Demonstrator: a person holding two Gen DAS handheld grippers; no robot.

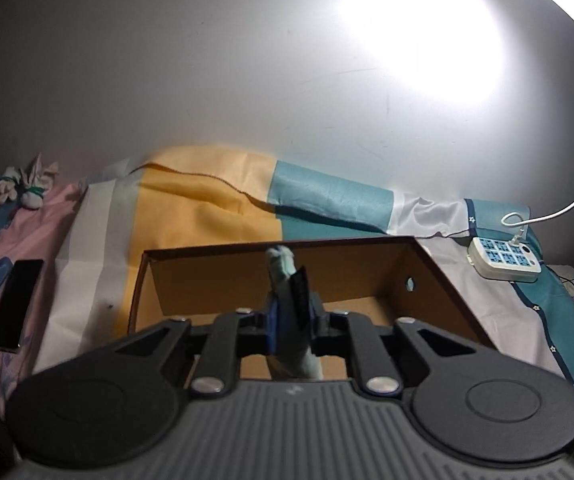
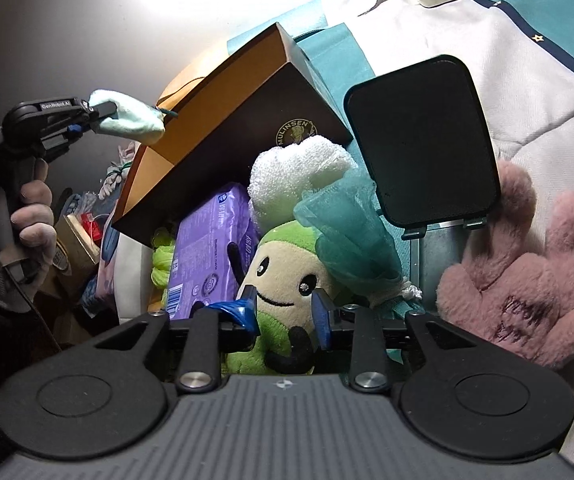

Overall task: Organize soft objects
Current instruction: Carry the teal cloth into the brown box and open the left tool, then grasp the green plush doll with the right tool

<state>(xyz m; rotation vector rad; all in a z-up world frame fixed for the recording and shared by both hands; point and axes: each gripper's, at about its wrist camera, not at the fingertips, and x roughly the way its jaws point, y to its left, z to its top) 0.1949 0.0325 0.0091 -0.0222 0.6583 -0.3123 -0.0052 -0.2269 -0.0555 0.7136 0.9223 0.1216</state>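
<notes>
My left gripper (image 1: pixel 292 312) is shut on a pale mint rolled sock (image 1: pixel 283 264) and holds it over the open cardboard box (image 1: pixel 427 276). In the right wrist view the same left gripper (image 2: pixel 101 118) holds the sock (image 2: pixel 133 118) above the box (image 2: pixel 247 120). My right gripper (image 2: pixel 285 312) is open, its blue fingertips on either side of a green and cream plush toy (image 2: pixel 283 280) without closing on it. Beside the toy lie a white sponge (image 2: pixel 299 172), a teal mesh pouf (image 2: pixel 351 232) and a pink fluffy glove (image 2: pixel 527 288).
A purple pack (image 2: pixel 207 248) and a yellow-green bundle (image 2: pixel 163 260) lie left of the plush. A black tablet on a stand (image 2: pixel 423 140) rises behind. A power strip (image 1: pixel 505 258), a phone (image 1: pixel 17 304) and tied white socks (image 1: pixel 19 188) lie on the patterned bedsheet.
</notes>
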